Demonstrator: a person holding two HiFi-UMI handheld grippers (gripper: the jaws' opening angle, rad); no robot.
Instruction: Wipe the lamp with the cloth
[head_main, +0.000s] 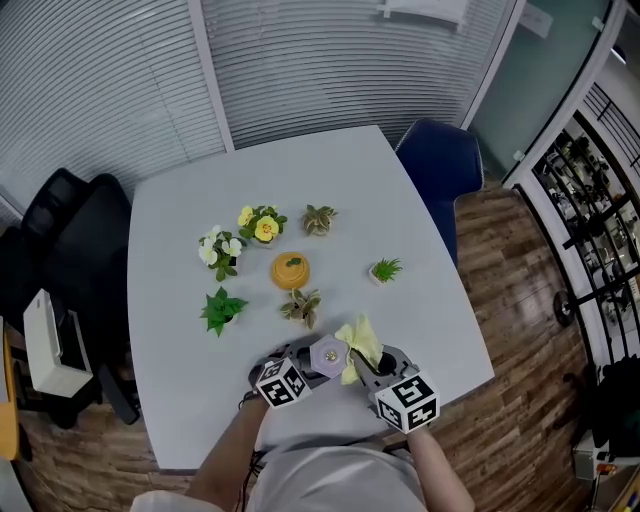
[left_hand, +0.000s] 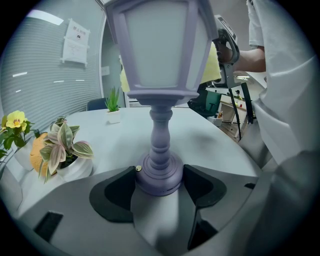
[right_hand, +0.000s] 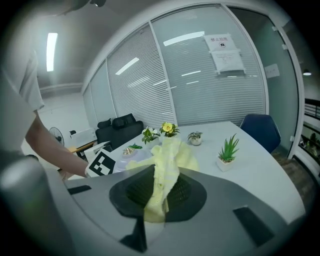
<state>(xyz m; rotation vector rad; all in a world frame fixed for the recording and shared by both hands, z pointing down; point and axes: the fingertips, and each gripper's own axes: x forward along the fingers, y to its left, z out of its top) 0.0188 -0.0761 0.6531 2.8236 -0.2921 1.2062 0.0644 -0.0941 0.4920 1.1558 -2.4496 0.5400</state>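
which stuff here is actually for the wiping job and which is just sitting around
For the job: lilac lantern-shaped lamp, in left gripper; pale yellow cloth, in right gripper.
Lying about: small potted plants, round orange object, blue chair.

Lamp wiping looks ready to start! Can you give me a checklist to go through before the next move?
1. Lamp gripped: the left gripper has its jaws shut on it low down. Ok.
2. Cloth gripped: the right gripper has its jaws shut on it. Ok.
3. Cloth touching the lamp: yellow shows just behind it, but contact is unclear. Cannot tell.
4. Nearest potted plant stands apart from the lamp. Ok.
5. Lamp resting on the table: cannot tell.
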